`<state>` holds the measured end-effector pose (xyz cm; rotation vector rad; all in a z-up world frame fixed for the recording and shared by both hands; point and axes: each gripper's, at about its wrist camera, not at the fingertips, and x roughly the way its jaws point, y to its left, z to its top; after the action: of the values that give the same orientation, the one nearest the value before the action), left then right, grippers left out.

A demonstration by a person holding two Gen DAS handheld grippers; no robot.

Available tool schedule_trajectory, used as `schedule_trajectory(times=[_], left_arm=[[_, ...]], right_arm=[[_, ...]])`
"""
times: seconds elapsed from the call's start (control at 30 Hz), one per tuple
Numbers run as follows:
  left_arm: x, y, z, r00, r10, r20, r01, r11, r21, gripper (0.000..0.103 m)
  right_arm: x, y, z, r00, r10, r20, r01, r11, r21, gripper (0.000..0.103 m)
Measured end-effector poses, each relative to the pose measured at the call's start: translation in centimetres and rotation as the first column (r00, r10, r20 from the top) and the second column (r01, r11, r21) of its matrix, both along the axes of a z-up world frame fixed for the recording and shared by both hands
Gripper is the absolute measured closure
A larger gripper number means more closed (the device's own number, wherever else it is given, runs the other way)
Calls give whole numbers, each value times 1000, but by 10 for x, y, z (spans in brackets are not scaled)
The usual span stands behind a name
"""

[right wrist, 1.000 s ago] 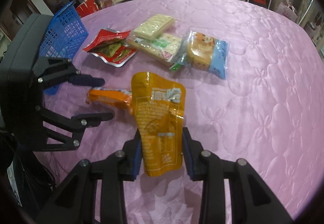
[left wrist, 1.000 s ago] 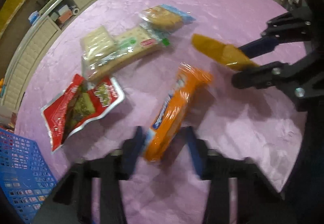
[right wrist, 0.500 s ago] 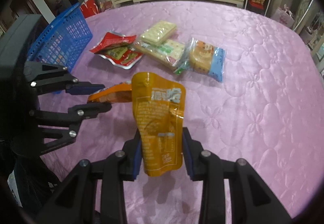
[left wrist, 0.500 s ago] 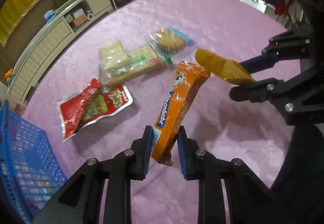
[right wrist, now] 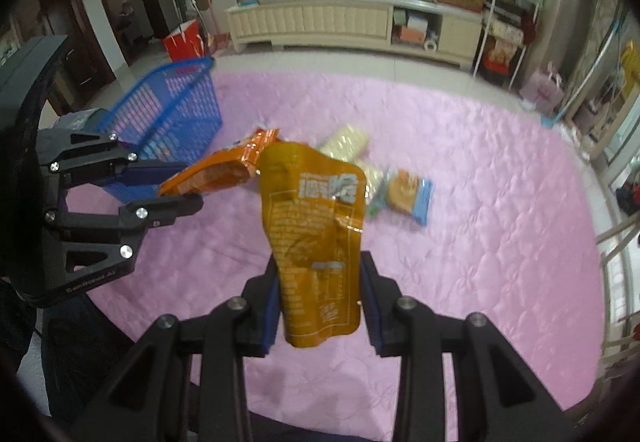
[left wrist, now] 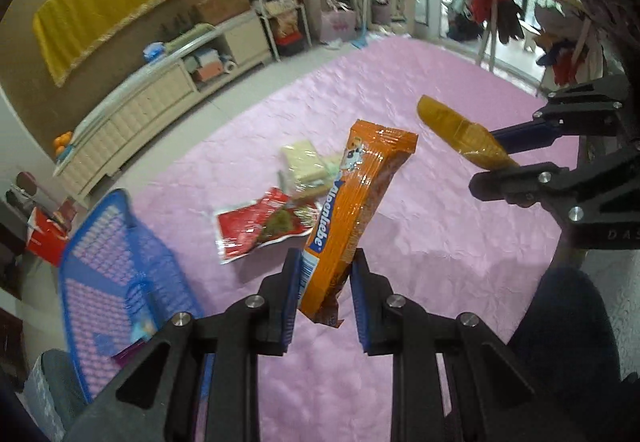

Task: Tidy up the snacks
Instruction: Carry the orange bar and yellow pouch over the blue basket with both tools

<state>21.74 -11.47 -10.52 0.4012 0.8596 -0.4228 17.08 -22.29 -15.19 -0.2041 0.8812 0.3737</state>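
Observation:
My left gripper [left wrist: 325, 274] is shut on the lower end of a long orange biscuit pack [left wrist: 354, 202], held in the air above the pink table. My right gripper [right wrist: 320, 282] is shut on a yellow-brown pouch [right wrist: 316, 226], also lifted clear of the table. Each gripper shows in the other's view: the right gripper [left wrist: 496, 154] with the pouch [left wrist: 460, 134] at the right, the left gripper [right wrist: 188, 182] with the orange pack [right wrist: 224, 170] at the left. A blue basket [left wrist: 116, 282] [right wrist: 172, 122] stands at the table's left edge.
On the pink tablecloth [left wrist: 420, 242] lie a red snack packet [left wrist: 260, 230], pale cracker packs [left wrist: 304, 162] [right wrist: 348, 142] and a blue-edged cake packet [right wrist: 408, 194]. A cream sideboard [right wrist: 340, 22] and shelves stand beyond the table. A small packet [left wrist: 132, 338] lies in the basket.
Both grippers have risen from the table with their packs. The left one closed on the orange pack and lifted it; the basket has come further into view.

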Motion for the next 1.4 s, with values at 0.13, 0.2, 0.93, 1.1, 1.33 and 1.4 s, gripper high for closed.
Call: schedule_trajectory(times=[0.13,0.2,0.93,1.1,1.33,1.4], left_arm=[[-18,24,26,998,40,45,-38,999,-33,81],[-25,37,35,996,62,63,-60,997,-45,81],[-73,193,97,940,320,119,-304,943,-138,81],[-61,213,97,925,363,112,-348,928,-136,81],[-32,235,84,907,415,66,-403,904,-146,81],[-23,239,77,904,425,48,-415,898,-148,81]], right_arm=[[-13,20,23,999,-3,53,4,1000,-18,63],[-17,26,30,998,0,68,0,1000,-7,63],[-22,163,72,971,186,152,-186,982,-14,63],[-8,180,69,963,221,154,-221,975,-17,63],[26,206,50,958,265,105,-263,964,-35,63],[33,212,46,957,272,99,-269,962,-43,63]])
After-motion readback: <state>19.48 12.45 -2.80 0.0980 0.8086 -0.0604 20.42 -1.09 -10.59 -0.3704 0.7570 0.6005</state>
